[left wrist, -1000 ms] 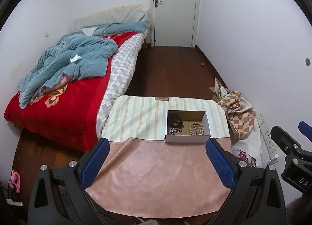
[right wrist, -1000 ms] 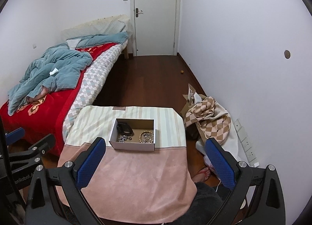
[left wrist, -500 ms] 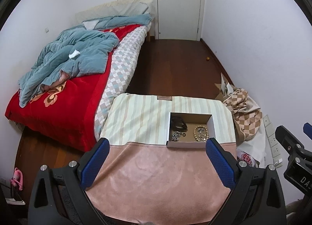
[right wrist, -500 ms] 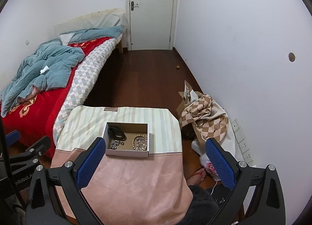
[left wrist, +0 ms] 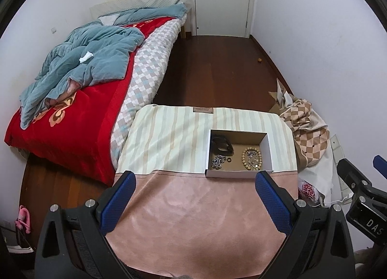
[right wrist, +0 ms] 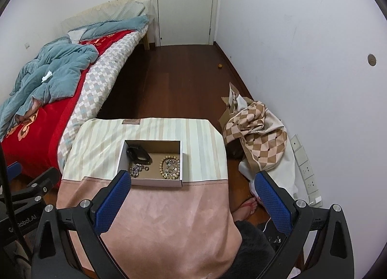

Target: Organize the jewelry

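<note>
A shallow cardboard box [left wrist: 268, 150] [right wrist: 151, 182] stands on the cloth-covered table [left wrist: 193, 218] [right wrist: 157, 218]. Inside lie a black band [left wrist: 221, 144] [right wrist: 138, 152], a silver chain [left wrist: 217, 161] [right wrist: 136, 170], a small dark ring [left wrist: 228, 160] [right wrist: 146, 169] and a wooden bead bracelet [left wrist: 252, 158] [right wrist: 169, 167]. My left gripper [left wrist: 194, 186] is open and empty, high above the table's near half. My right gripper [right wrist: 191, 186] is open and empty, also held high, just nearer than the box.
A bed [left wrist: 79, 109] with a red blanket and blue quilt stands left of the table. A checked cloth pile [right wrist: 258, 131] lies on the floor by the right wall. A shut door [right wrist: 186, 5] is at the far end. Wall sockets [right wrist: 306, 170] sit low on the right.
Both grippers have risen and tilted downward, so the table and box look smaller and sit lower in the views. Both stay open. The jewelry has not moved.
</note>
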### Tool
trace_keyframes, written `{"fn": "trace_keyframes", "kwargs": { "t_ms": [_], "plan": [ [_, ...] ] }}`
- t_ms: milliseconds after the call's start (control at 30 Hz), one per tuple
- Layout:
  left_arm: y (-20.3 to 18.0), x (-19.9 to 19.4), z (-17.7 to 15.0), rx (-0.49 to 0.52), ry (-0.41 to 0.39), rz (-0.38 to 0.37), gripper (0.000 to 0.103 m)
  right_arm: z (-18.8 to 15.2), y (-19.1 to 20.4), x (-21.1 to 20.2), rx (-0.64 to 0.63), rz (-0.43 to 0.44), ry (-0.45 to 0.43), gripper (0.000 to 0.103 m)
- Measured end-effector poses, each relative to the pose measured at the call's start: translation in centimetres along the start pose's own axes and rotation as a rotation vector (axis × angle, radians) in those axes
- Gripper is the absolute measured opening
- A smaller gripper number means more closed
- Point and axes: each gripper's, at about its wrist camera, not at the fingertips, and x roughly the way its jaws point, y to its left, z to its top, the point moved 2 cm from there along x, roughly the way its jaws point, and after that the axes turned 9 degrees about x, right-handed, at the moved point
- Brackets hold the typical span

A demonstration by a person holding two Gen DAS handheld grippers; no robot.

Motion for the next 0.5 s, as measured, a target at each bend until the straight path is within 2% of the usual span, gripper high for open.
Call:
{"fn": "trace_keyframes", "kwargs": {
  "t_ms": [500],
  "plan": [
    [-0.28, 0.73, -0.28, 0.002, 0.016, -0.008, 0.101, -0.32, -0.02, 0.92, -0.016, -0.007, 0.026, 0.103]
  ]
}}
